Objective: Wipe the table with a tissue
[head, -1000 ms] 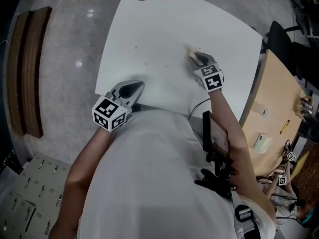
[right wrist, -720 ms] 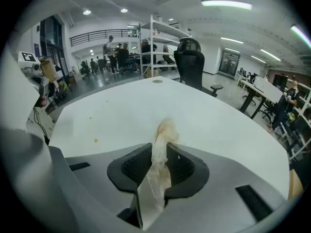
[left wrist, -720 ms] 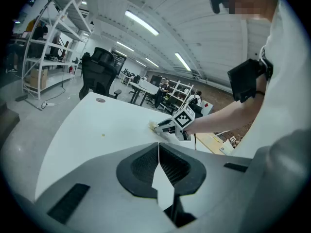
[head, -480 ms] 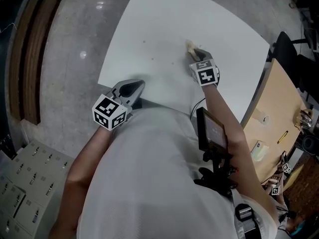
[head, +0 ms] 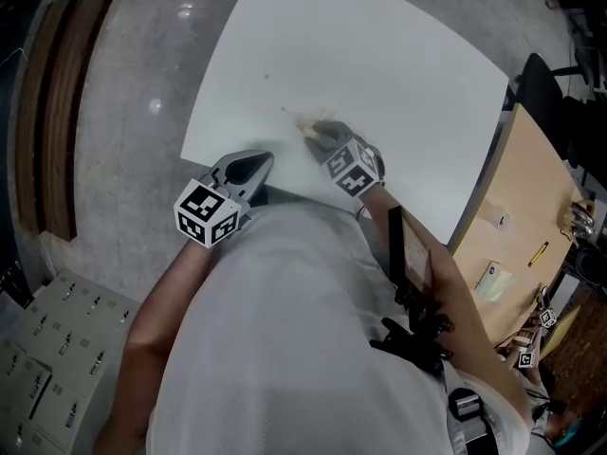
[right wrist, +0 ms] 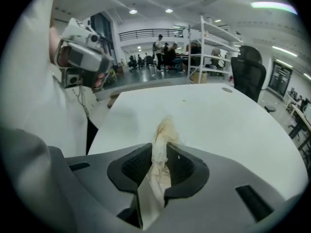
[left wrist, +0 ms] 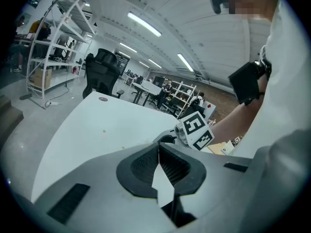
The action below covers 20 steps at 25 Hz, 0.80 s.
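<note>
We judge the wiping half done: our right hand-held gripper (head: 317,131) pinches the crumpled, stained white tissue (right wrist: 163,130) by the white table's (head: 398,55) near edge, small specks (head: 266,76) lie beyond, and the left hand-held gripper (left wrist: 158,152) idles with jaws together, empty

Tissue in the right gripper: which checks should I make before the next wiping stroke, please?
1. Tissue clamped between the right gripper jaws: ok.
2. Tissue tip clean: not ok, it looks stained brownish.
3. Tissue pressed onto the table: cannot tell.
4. Left gripper shut, empty, at the near table edge: ok.
5. Table free of specks: not ok, small ones show.
</note>
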Each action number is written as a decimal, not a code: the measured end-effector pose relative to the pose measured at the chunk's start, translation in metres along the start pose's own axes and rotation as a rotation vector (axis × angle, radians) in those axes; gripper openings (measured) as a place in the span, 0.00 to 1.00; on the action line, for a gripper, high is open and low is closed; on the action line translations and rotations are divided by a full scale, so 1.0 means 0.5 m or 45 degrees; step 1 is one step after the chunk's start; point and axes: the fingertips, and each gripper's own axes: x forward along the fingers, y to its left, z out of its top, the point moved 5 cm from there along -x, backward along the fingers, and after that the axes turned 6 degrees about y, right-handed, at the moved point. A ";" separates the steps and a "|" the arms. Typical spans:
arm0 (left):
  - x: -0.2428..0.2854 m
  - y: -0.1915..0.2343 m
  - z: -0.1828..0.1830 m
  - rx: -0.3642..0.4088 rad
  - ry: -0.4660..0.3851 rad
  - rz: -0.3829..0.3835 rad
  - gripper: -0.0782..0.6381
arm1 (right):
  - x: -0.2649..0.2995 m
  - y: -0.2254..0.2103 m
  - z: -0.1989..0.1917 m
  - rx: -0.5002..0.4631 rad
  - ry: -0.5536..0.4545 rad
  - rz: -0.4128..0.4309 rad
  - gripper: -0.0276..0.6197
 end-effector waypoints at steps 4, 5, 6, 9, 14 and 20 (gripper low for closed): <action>0.005 -0.003 0.002 0.009 0.011 -0.009 0.12 | -0.003 0.088 -0.009 -0.215 0.001 0.185 0.19; 0.008 -0.003 0.004 0.011 0.010 -0.009 0.12 | -0.008 0.102 -0.018 -0.269 0.000 0.221 0.19; 0.011 -0.003 0.006 0.012 0.010 -0.010 0.12 | -0.013 0.110 -0.029 -0.316 -0.001 0.247 0.19; 0.021 -0.005 0.012 0.012 0.003 -0.012 0.12 | -0.033 0.092 -0.064 -0.378 0.002 0.256 0.19; 0.025 -0.008 0.012 0.005 0.006 -0.007 0.12 | -0.066 -0.036 -0.108 -0.176 -0.003 0.046 0.19; 0.028 -0.005 0.013 0.000 -0.005 -0.025 0.12 | -0.084 -0.129 -0.125 0.013 0.014 -0.109 0.19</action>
